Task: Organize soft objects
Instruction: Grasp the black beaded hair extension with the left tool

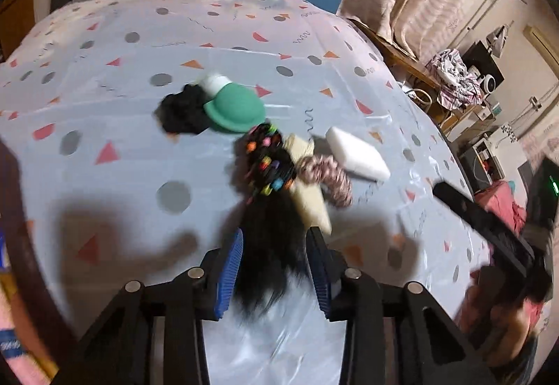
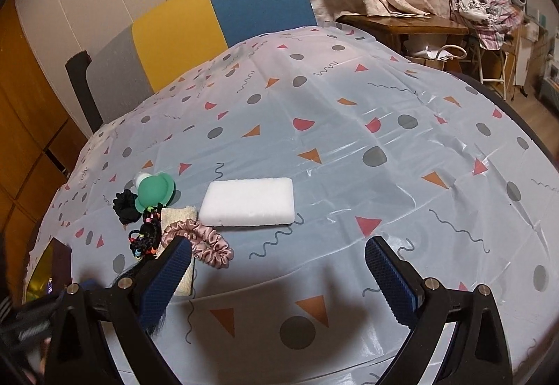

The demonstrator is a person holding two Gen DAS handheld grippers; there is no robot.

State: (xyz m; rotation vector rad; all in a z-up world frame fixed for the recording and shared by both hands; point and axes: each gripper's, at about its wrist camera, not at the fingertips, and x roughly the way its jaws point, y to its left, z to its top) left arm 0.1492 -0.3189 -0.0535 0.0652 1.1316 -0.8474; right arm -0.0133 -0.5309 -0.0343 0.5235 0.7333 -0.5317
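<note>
On a table under a confetti-print cloth (image 2: 349, 140), the left gripper (image 1: 274, 266) brackets a tuft of black hair (image 1: 269, 245), blue pads (image 1: 229, 275) narrowed around it, contact unclear in the blur. The right gripper (image 2: 279, 271) hangs wide and empty near a pink scrunchie (image 2: 209, 243), white sponge (image 2: 248, 201) and green cap (image 2: 153, 191).

White sponge (image 2: 248, 201), green hat (image 2: 155, 191), pink scrunchie (image 2: 209, 243), black scrunchie (image 2: 125, 206); pale worktop cover (image 2: 349, 140) with grey dots, red and orange triangles.
</note>
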